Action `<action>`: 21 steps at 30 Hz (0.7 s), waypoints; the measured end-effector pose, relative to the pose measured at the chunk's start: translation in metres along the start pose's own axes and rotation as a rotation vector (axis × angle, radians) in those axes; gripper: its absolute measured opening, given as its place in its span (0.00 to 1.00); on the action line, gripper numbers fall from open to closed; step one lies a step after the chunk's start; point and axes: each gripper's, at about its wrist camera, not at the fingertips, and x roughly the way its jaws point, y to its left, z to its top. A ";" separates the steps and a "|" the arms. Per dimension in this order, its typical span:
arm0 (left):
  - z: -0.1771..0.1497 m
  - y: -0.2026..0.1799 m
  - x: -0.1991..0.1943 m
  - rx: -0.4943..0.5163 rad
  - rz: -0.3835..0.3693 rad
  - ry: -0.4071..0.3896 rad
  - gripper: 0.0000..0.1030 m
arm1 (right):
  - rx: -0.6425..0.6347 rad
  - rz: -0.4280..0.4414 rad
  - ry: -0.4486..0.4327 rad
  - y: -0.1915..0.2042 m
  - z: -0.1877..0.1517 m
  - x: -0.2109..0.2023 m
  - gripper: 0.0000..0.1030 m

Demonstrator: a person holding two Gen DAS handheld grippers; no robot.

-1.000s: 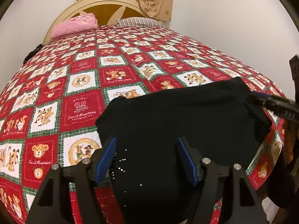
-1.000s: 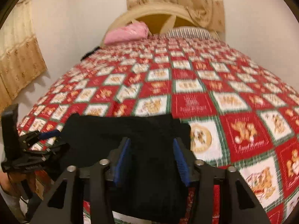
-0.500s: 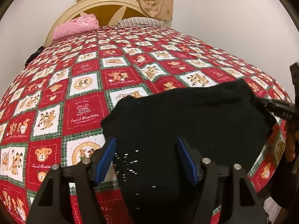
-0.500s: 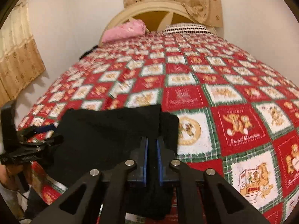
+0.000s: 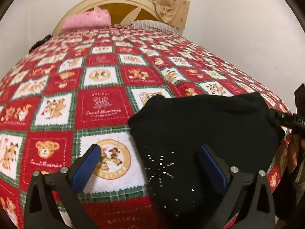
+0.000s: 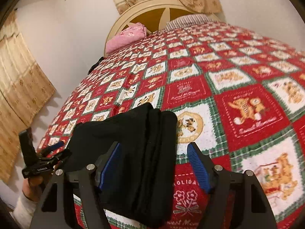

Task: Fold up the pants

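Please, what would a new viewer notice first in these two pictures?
First, the red teddy-bear quilt covering the whole bed. Then the folded black pants lying at its near edge, between the opening fingers of the right claw. Far back, a pink pillow rests against the headboard.

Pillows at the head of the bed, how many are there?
2: a pink pillow left of the headboard's centre, a striped pillow right of it. Others may be hidden.

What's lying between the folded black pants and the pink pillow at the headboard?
Nothing: only bare red-and-white patchwork bedspread runs from the folded black pants to the pink pillow, clearest in the left wrist view.
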 end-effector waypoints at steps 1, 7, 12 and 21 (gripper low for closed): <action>0.000 0.001 0.001 -0.007 -0.012 0.003 1.00 | 0.005 0.008 0.001 -0.001 0.000 0.002 0.70; 0.005 -0.005 0.015 -0.014 -0.077 0.053 0.94 | 0.009 0.031 0.002 0.000 -0.002 0.013 0.70; 0.010 -0.005 0.022 -0.056 -0.131 0.067 0.92 | -0.040 0.023 0.015 0.011 -0.005 0.019 0.59; 0.007 -0.002 0.018 -0.065 -0.177 0.057 0.62 | 0.020 0.078 0.005 -0.001 -0.007 0.015 0.37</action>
